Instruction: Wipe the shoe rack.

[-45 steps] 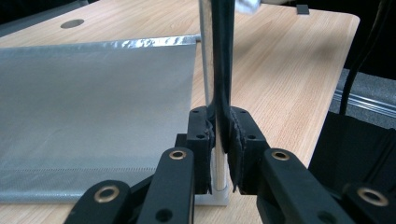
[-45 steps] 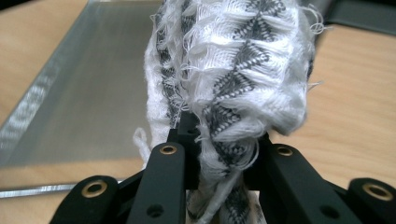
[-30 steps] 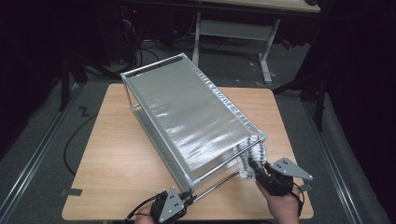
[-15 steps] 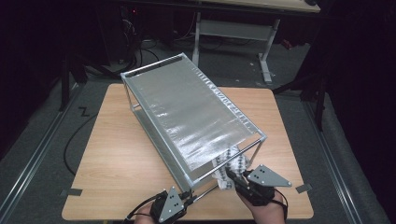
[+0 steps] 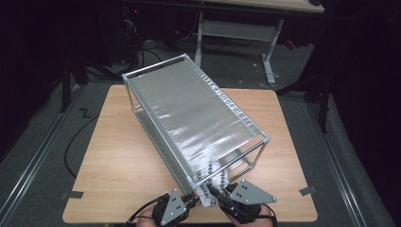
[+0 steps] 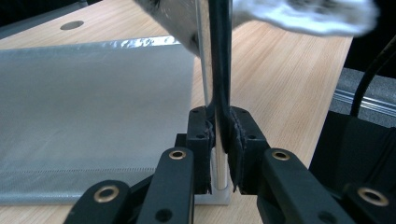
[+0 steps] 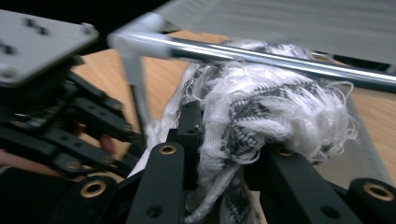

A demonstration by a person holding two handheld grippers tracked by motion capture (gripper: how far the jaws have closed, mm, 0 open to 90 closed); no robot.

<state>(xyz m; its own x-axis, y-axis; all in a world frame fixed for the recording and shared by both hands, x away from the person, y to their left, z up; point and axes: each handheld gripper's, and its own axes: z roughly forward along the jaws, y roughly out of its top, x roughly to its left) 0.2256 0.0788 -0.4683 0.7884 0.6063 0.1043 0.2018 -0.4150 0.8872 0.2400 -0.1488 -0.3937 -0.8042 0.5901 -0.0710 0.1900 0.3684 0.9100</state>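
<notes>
Dark room, grey floor (image 5: 42, 156), white-legged desk (image 5: 265, 33) behind

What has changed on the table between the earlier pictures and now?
The right tool, shut on the white cloth, slid left along the rack's near end toward the left tool. The left tool stayed clamped on the rack's corner post; the rack did not move.

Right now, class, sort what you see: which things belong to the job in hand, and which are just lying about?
In the job:
- metal rack, its post clamped in the left tongs
- fringed cloth, gripped in the right tongs

Lying about:
- tape strips on the floor
- desk frame behind
- floor cable
</notes>
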